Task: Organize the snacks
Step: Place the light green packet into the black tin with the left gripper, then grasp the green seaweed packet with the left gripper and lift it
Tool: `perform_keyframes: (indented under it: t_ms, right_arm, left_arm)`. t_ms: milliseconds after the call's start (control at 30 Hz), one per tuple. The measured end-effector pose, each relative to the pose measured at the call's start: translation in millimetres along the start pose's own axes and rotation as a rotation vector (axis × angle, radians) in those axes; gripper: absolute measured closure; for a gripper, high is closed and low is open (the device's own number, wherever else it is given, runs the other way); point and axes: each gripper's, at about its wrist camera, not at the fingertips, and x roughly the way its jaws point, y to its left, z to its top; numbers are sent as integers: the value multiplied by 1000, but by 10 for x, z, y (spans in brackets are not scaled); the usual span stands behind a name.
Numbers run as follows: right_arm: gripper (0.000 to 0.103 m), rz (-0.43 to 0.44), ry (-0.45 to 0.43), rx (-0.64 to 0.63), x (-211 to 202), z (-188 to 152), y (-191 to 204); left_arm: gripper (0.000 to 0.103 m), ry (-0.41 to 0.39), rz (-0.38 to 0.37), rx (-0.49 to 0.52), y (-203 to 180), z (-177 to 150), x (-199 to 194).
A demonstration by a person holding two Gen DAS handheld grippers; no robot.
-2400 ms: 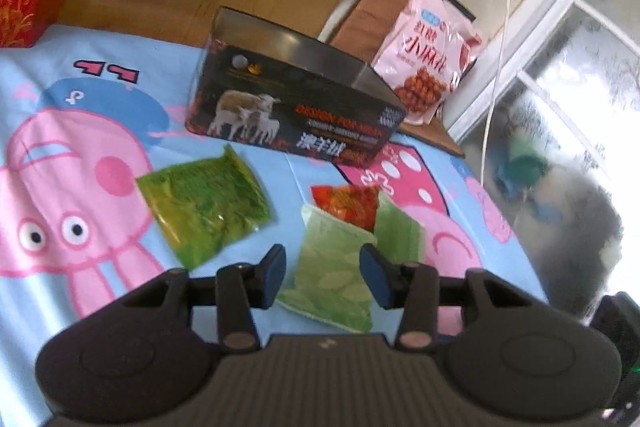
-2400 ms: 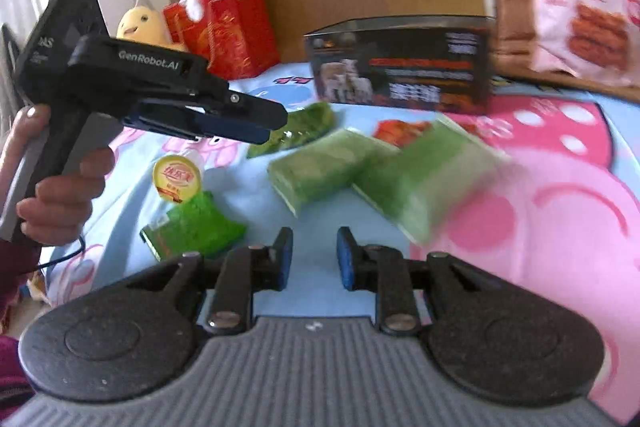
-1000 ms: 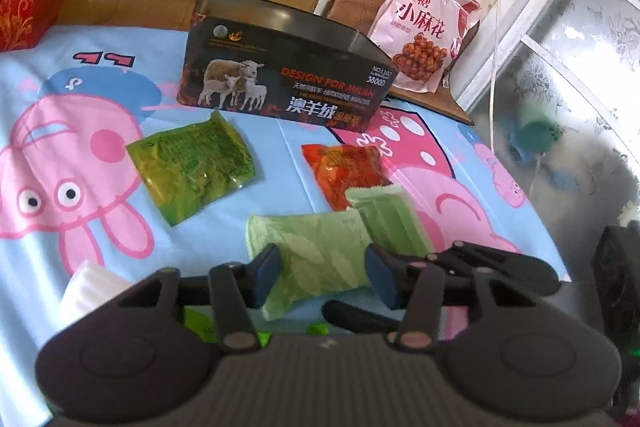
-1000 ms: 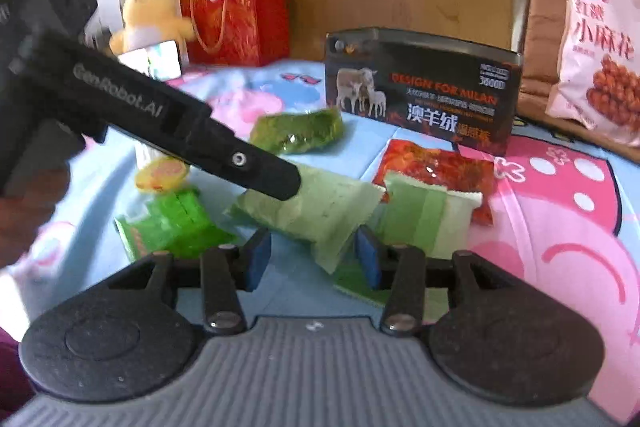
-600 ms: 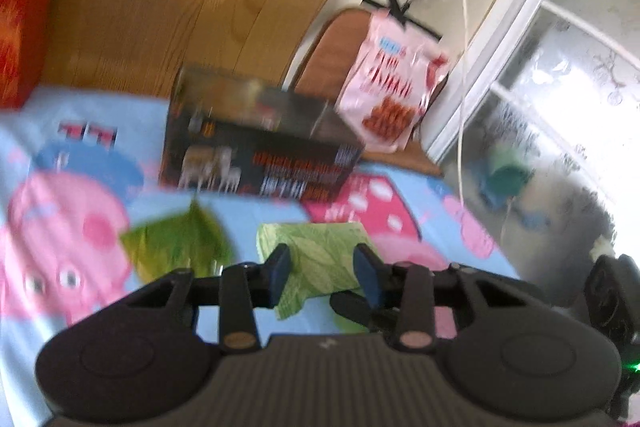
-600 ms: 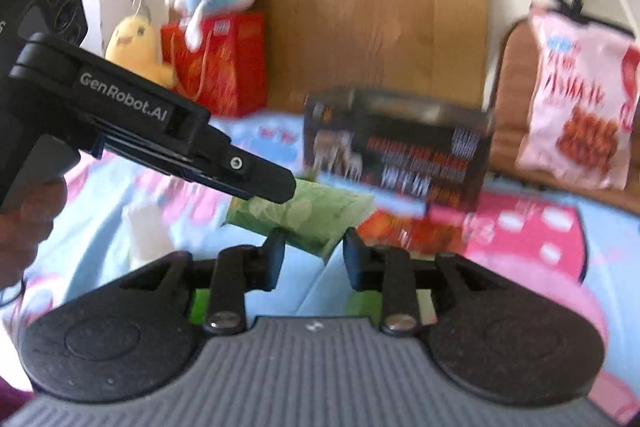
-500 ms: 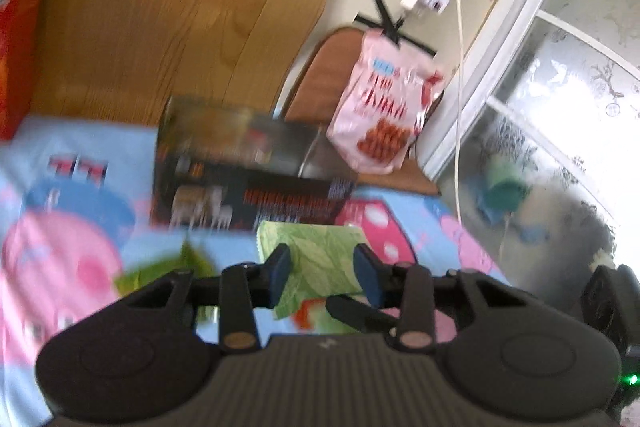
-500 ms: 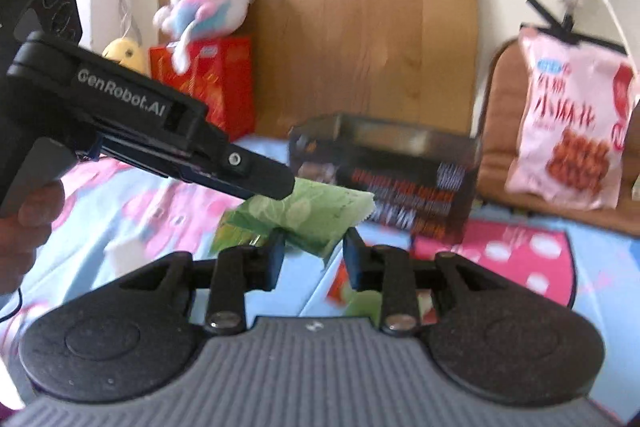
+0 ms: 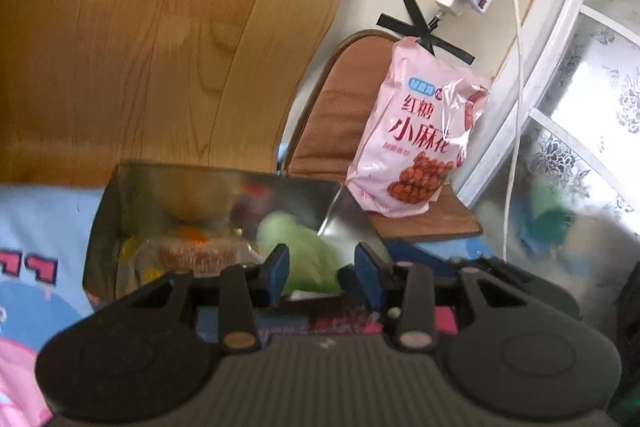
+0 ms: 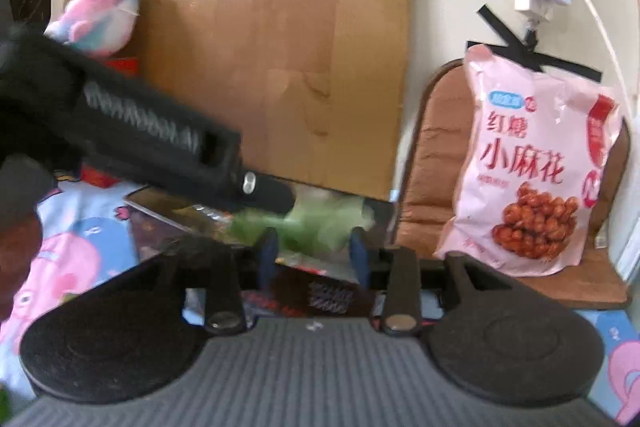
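The open metal tin [image 9: 120, 211] stands on the blue cartoon blanket, with a wrapped round cake [image 9: 196, 253] inside. My left gripper [image 9: 322, 273] holds a pale green snack packet [image 9: 308, 255] over the tin's right part. In the right wrist view the left gripper's body [image 10: 160, 151] reaches over the tin [image 10: 152, 215], with the green packet [image 10: 320, 223] at its tip. My right gripper [image 10: 312, 259] is open and empty, just in front of the tin.
A pink snack bag [image 9: 416, 143] leans on a brown chair cushion [image 9: 340, 115] behind the tin, also in the right wrist view [image 10: 532, 171]. A wooden board [image 9: 140, 39] backs the scene. A plush toy [image 10: 100, 15] sits at far left. A cable hangs at right.
My left gripper closed on the pale green packet, lifted it off the blanket and carried it over the open tin. My right gripper rose and followed toward the tin, staying open.
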Motion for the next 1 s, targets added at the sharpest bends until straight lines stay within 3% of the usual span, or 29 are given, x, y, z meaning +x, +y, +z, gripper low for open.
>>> perform_keyframes:
  t_ms: [167, 267, 433, 533, 633, 700, 833, 900, 933, 1000]
  right_arm:
    - [58, 3, -28, 103, -298, -110, -171]
    - [58, 40, 20, 182, -459, -293, -277]
    - [58, 152, 119, 364, -628, -564, -336]
    - [58, 255, 158, 363, -661, -579, -118]
    - [58, 340, 198, 324, -577, -546, 196]
    - [58, 388, 231, 342, -395, -513, 332]
    - [58, 413, 288, 405, 70, -399, 424]
    - [57, 390, 310, 408, 210, -364, 450]
    - [57, 396, 325, 409, 283, -346, 460]
    - [58, 440, 375, 451, 360, -395, 472]
  left_arm:
    - [65, -28, -67, -31, 140, -180, -459]
    - [65, -46, -103, -69, 297, -371, -826]
    - [65, -75, -11, -148, 689, -703, -1353]
    - [65, -67, 29, -238, 974, -906, -1555]
    - [65, -36, 24, -320, 1156, -1032, -1568]
    - [65, -8, -17, -372, 1240, -1090, -1497]
    - [65, 49, -52, -418, 1284, -1184, -1244]
    - [65, 80, -33, -432, 1292, -1232, -1120]
    - [70, 95, -22, -446, 1314, -1263, -1068]
    - [70, 81, -43, -472, 1365, -1286, -1041]
